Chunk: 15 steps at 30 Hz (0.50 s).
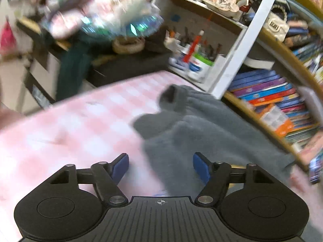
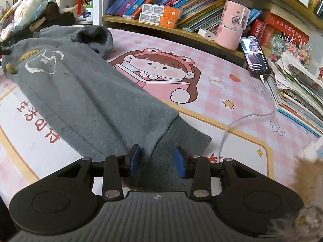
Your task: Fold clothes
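Where the pink checked mat (image 2: 232, 92) covers the desk, 1 grey sweater (image 2: 80, 92) lies flat on it, hood end toward the bookshelf (image 2: 161, 0), ribbed hem nearest the right gripper (image 2: 157, 159). Right gripper: jaws partly open, hem cloth between the 2 blue pads; whether they press it, cannot tell. Left gripper (image 1: 160, 166): jaws partly open over the sweater's edge, nothing held. Beside the sweater on the mat: 1 pink cup (image 2: 232, 26), 1 phone (image 2: 255, 55) with white cable (image 2: 238, 121).
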{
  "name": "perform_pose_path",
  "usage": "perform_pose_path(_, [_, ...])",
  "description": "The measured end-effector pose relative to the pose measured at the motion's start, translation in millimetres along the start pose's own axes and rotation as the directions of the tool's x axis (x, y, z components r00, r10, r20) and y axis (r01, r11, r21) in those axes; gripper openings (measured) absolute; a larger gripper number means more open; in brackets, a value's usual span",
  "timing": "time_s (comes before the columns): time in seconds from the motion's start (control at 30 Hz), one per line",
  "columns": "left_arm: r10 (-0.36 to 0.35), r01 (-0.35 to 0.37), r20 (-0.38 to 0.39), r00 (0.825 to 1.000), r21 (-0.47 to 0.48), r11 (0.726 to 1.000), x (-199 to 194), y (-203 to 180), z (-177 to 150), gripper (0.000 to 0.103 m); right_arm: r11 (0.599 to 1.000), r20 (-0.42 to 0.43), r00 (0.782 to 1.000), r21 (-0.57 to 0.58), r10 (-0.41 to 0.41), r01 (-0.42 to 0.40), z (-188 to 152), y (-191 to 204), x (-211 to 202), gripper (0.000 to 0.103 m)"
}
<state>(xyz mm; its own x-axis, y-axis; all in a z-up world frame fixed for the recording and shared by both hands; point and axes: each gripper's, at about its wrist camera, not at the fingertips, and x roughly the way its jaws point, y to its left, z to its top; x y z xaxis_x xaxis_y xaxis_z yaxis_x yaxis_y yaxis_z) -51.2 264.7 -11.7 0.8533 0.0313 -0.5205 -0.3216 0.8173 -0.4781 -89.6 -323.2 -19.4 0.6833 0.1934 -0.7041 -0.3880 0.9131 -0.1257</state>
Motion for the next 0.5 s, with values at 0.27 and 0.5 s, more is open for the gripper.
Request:
perform_pose_path(0.27, [-0.238, 0.243, 0.096, 0.966, -0.033, 0.970, 20.3, -26.3, 54.0, 0.006, 0.998, 0.006, 0.999, -0.056, 0.032, -0.032, -0.2, 17.0, -4.8, 0.036])
perform_pose_path(0.5, [-0.138, 0.131, 0.224, 0.965, 0.047, 0.990, -49.8, -4.3, 51.8, 0.015, 0.995, 0.028, 0.997, -0.063, 0.075, -0.073, -5.0, 31.1, -9.7, 0.036])
